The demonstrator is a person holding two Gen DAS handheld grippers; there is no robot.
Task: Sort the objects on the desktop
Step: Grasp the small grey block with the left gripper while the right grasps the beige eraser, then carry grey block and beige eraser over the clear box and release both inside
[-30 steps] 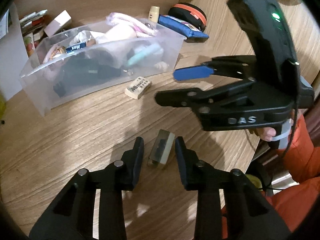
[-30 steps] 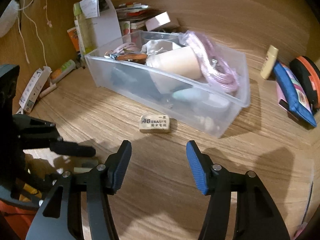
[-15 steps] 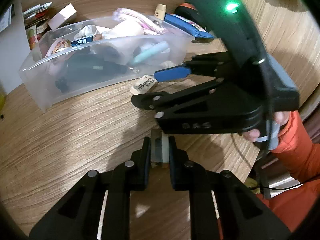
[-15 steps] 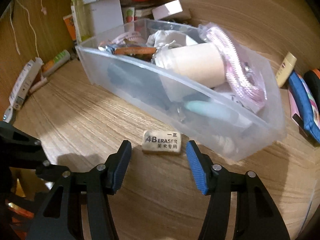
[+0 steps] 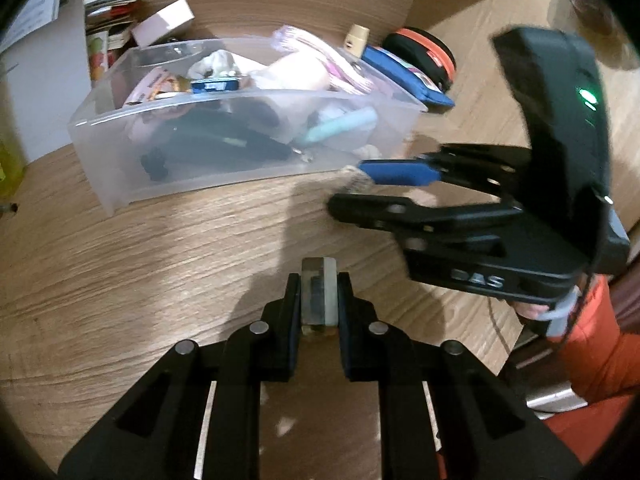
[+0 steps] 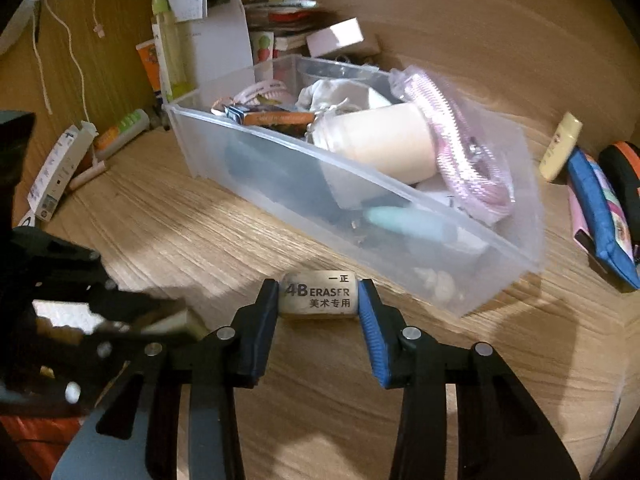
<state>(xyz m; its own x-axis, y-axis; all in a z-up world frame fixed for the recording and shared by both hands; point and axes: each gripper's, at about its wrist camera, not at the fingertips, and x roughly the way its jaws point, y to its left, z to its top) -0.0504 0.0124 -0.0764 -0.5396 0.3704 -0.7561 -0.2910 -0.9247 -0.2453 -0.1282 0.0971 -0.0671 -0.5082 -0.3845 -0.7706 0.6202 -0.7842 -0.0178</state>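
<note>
Eraser (image 6: pixel 319 295), label "4B ERASER"

bench: pale wood-grain top (image 6: pixel 192 240)
ahead of right gripper (image 6: pixel 318 300): clear plastic bin (image 6: pixel 400 200), full
between its fingers: 4B eraser (image 6: pixel 318 294)
far right: blue pouch (image 6: pixel 596 200), cream tube (image 6: pixel 560 146)
far left: white carton (image 6: pixel 60 168)

Both views look forward and steeply down along their own tongs, close above the wooden table (image 5: pixel 120 280). The left wrist view faces the clear bin (image 5: pixel 240 168) from the near side, with the right tongs (image 5: pixel 360 188) crossing at its right. The right wrist view sits nearer the bin (image 6: pixel 400 220), with the left tongs (image 6: pixel 152 320) at its left edge. Both share the bin and the blue pouch (image 5: pixel 408 76) at far right.
</note>
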